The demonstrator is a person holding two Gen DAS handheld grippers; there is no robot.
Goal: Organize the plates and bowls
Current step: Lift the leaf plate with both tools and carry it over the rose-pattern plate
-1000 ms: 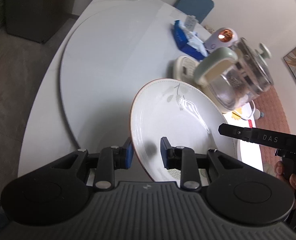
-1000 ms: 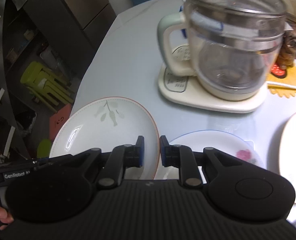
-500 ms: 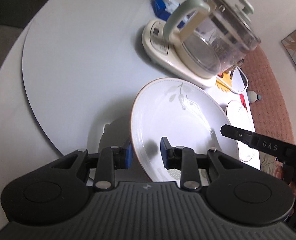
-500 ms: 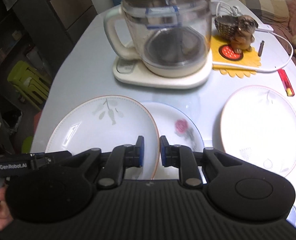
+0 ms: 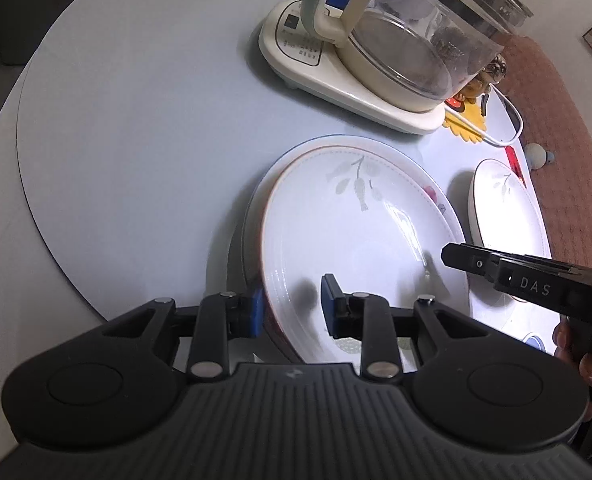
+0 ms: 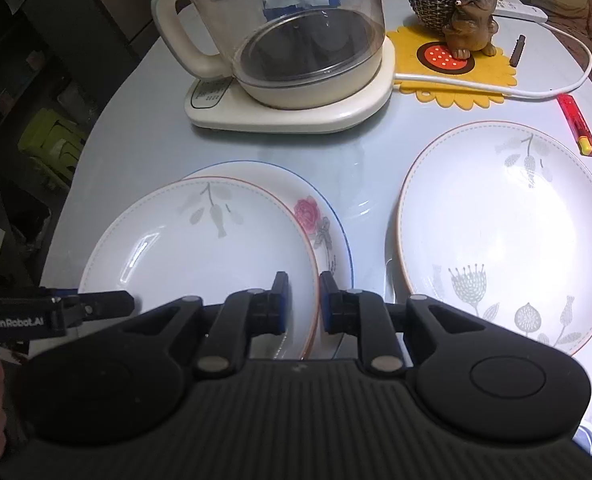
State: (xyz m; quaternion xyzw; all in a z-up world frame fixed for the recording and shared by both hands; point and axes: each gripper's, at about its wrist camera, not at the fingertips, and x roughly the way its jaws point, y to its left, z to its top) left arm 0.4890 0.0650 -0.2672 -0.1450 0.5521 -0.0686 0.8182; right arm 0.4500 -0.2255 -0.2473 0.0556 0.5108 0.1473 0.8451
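The leaf-patterned plate [image 6: 200, 240] is pinched at two points of its near rim: the left tool [image 5: 292, 312] grips one edge, the right tool [image 6: 300, 304] the other, each with a blue pad [image 5: 328, 296] on the plate's inner face and one beneath the rim. It sits over the rose plate [image 6: 324, 220], whose blue-edged rim and pink flower show past its right side; whether the two touch I cannot tell. Just beside this pair, a second leaf-patterned plate [image 6: 504, 232] lies flat on the pale desk [image 6: 360, 148]. Behind the plates stands a glass kettle [image 6: 296, 28] on its cream base, with a dog figurine [image 6: 468, 12] on a yellow mat [image 6: 456, 80] and a red pen [image 6: 576, 124] farther right.
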